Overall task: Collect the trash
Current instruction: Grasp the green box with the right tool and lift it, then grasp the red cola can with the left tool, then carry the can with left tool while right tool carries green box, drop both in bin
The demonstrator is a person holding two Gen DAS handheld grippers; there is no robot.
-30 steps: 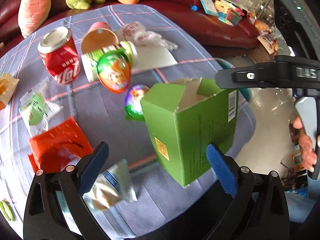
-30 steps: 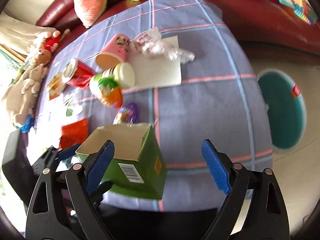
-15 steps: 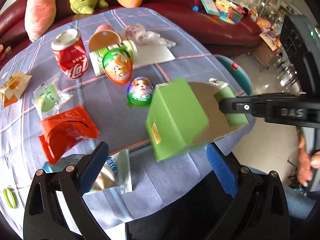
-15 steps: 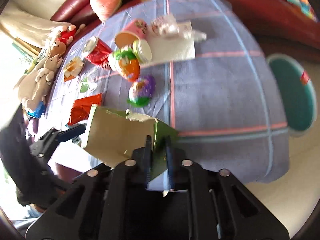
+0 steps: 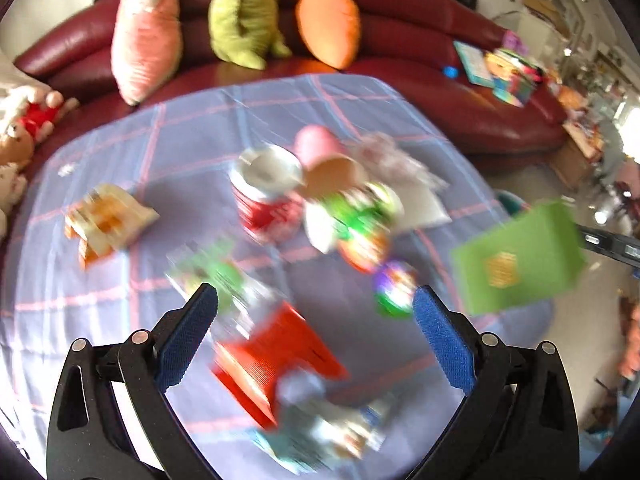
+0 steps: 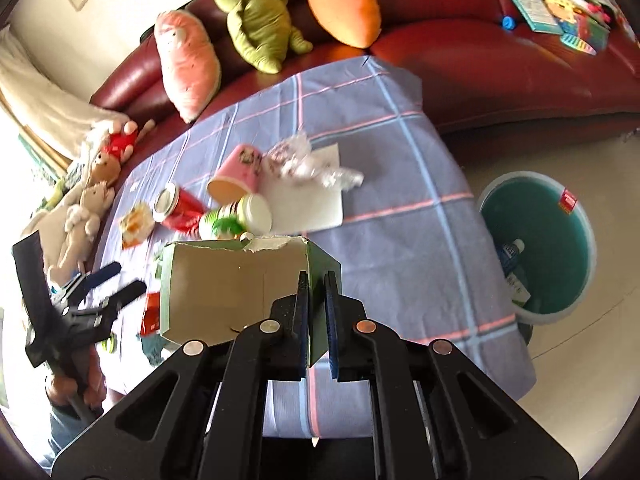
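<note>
Now our right gripper (image 6: 316, 320) had clamped one wall of the green box (image 6: 236, 288), holding it above the tabletop's (image 6: 400, 240) near edge, while our left gripper (image 5: 316, 332) stood open, empty.

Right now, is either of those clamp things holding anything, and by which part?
The right gripper pinches the open green box by one side wall, at its rim. The left gripper is open and holds nothing.
</note>
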